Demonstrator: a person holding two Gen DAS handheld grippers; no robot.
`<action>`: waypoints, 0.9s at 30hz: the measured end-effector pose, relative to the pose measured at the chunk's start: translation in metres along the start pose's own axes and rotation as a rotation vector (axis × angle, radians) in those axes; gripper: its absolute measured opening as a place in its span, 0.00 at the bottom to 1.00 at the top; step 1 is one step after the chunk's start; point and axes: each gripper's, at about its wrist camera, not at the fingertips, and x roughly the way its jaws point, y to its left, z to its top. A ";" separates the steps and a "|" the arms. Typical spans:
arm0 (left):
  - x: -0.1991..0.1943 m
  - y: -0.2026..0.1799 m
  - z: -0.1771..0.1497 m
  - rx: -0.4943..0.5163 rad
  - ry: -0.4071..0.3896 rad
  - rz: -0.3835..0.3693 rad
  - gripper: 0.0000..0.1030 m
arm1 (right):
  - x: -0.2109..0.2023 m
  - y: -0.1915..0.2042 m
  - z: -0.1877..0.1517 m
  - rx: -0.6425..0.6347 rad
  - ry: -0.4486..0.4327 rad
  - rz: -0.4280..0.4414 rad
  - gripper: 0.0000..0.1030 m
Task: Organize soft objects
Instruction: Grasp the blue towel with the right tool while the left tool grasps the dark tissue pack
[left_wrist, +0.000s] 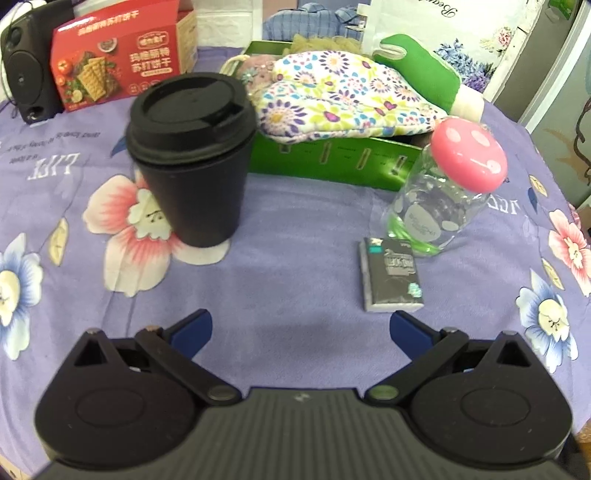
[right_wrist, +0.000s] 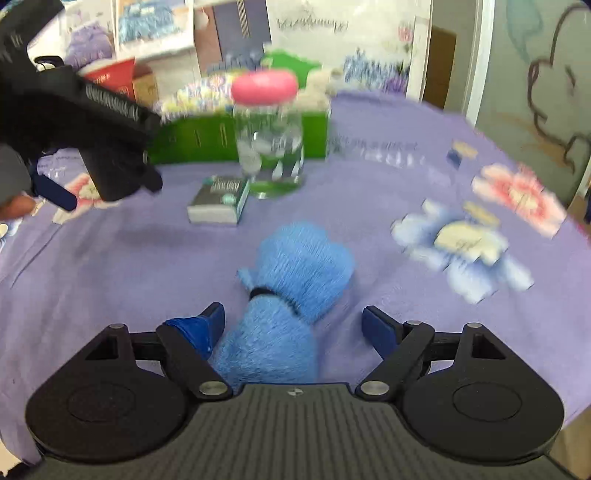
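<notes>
A fluffy blue soft toy (right_wrist: 295, 284) lies on the purple floral cloth, its near end between the fingers of my right gripper (right_wrist: 293, 325), which is open around it. My left gripper (left_wrist: 301, 330) is open and empty above bare cloth; it also shows in the right wrist view (right_wrist: 110, 162) at the left. A green box (left_wrist: 332, 162) at the back holds a floral oven mitt (left_wrist: 343, 96), a green mitt (left_wrist: 424, 70) and other soft items.
A black lidded cup (left_wrist: 192, 155) stands left of the box. A clear jar with a pink lid (left_wrist: 447, 188) and a small tissue pack (left_wrist: 391, 275) sit to the right. A red cracker box (left_wrist: 118, 55) and a black speaker (left_wrist: 26, 66) stand at the back left.
</notes>
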 end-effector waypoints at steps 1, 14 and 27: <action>0.003 -0.004 0.002 0.007 0.009 -0.012 0.99 | 0.003 0.004 -0.003 -0.019 -0.013 -0.019 0.68; 0.077 -0.063 0.032 0.004 0.154 -0.005 0.98 | 0.004 0.009 -0.003 0.023 -0.042 -0.029 0.68; 0.061 -0.067 0.026 0.064 0.129 -0.059 0.42 | -0.004 -0.008 -0.007 0.017 -0.103 0.120 0.12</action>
